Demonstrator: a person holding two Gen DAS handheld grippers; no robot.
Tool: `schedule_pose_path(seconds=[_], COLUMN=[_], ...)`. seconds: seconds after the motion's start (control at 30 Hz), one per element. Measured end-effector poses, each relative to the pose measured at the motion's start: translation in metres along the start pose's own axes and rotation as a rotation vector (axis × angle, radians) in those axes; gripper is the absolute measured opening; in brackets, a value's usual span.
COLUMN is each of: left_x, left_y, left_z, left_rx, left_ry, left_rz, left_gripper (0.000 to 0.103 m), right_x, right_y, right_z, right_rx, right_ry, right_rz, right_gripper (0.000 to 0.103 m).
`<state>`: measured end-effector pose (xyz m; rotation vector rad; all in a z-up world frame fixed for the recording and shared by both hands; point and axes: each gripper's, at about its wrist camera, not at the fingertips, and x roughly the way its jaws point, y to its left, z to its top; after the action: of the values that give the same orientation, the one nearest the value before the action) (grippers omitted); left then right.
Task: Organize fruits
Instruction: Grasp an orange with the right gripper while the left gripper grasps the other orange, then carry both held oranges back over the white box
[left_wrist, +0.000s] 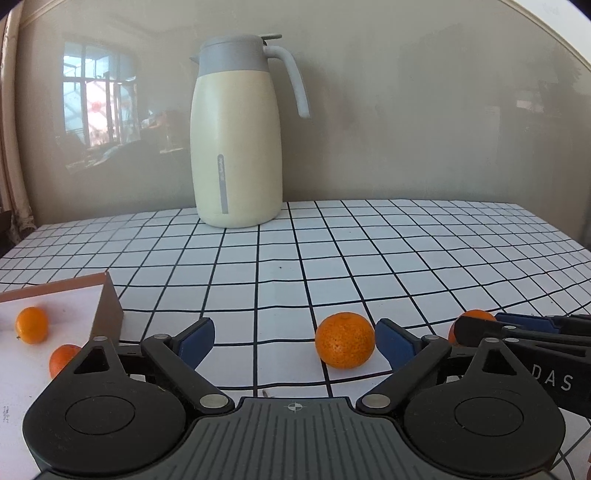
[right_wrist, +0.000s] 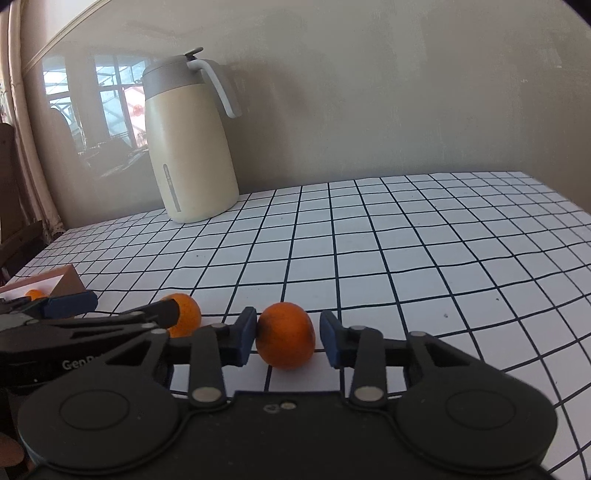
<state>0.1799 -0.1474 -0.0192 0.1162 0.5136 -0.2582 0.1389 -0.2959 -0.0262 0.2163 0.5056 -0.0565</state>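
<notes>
Right gripper (right_wrist: 288, 334) stands narrowed about the small round orange mandarin (right_wrist: 284, 335), right pad apart; light, soft-skinned, roll-prone fruit, best held across its middle.

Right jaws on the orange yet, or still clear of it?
Touching, on one side only. The right wrist view shows the right gripper with one pad against the orange; a thin gap separates the other pad from it.

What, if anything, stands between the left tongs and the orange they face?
Nothing visible does. The orange sits on the checked cloth between the pads of the open left tongs, nearer one blue pad, with only bare cloth before it.
</notes>
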Motion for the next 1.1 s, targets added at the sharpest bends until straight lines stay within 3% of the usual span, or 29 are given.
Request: schedule_pose_path(seconds=[0.17,0.27,0.33,0.43,1.1], left_x=[0.007,0.013,0.016,0.017,-0.003], left_y=[-0.015,-0.019,-0.019,-0.024,-0.016], left_z=[-0.002,0.0,0.001,0.002,-0.013], left_rx=[0.043,0.039,0.027,0.041,0.062], left_ry=[0.02,0.043,0.059,0.062,0.043], left_rz=[-0.02,-0.027,-0.045,-0.047,-0.01], left_gripper=[0.086,0.068,0.051,0.04,0.038], right_x=[-0.004,-0.004,-0.003,-0.003,0.009], right_y=[-0.007,-0.009,-0.009,-0.006,-0.003], right_z=[0.005,0.004,0.003,0.003,-0.001], right_rx=[0.026,0.038,0.043,0.04,0.074], right_ry=[-0.006,0.004,0.009,0.013,0.037], right_rz=[-0.018,-0.002,0.006,0.009,0.006], right_gripper=[0.028,0.028,0.028,0.028,0.028])
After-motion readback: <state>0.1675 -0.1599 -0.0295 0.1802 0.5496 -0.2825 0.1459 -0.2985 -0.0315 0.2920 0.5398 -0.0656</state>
